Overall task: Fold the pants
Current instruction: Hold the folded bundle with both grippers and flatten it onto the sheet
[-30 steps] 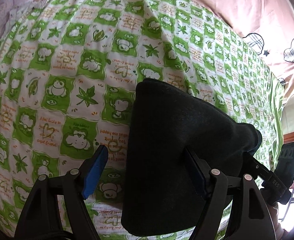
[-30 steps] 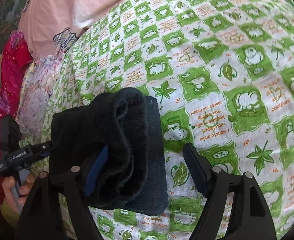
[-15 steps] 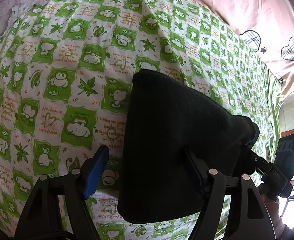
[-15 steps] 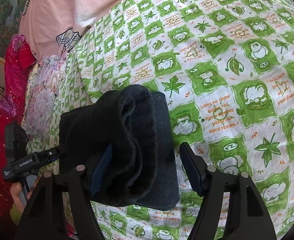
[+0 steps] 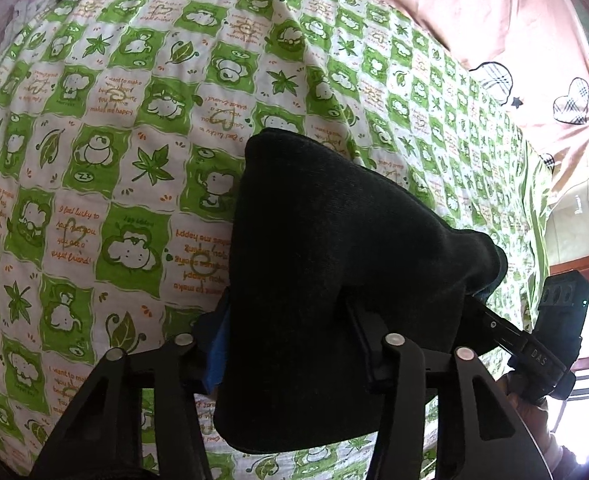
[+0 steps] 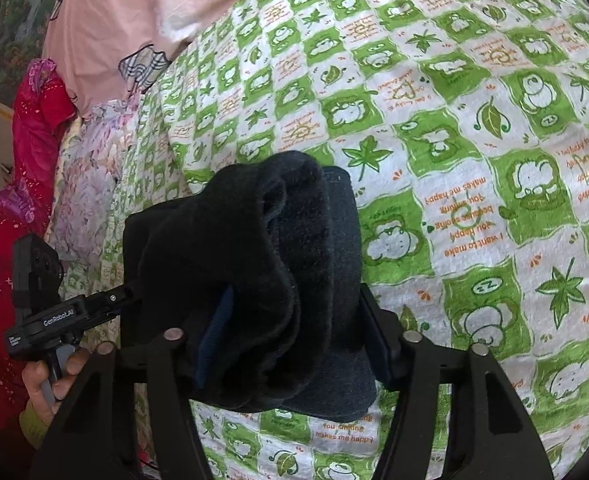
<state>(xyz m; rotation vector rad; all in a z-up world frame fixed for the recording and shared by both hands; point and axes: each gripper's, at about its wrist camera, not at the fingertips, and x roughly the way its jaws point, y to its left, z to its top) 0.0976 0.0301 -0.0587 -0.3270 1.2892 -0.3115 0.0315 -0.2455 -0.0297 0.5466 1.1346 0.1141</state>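
Two grippers work on one bed, whose green-and-white sheet (image 5: pixel 134 152) fills most of both views. Pink bedding (image 6: pixel 110 28) lies at the sheet's far edge, and red cloth (image 6: pixel 34 128) bunches beside it in the right wrist view. Folded black pants (image 5: pixel 326 280) lie on the sheet in a thick bundle. The left gripper (image 5: pixel 290 348) is closing, its jaws on either side of one end of the bundle, both pads against the cloth. The right gripper (image 6: pixel 294 340) is closing too, around the other, layered end, its pads meeting the folds. A hand (image 6: pixel 50 384) holds the left gripper's handle.
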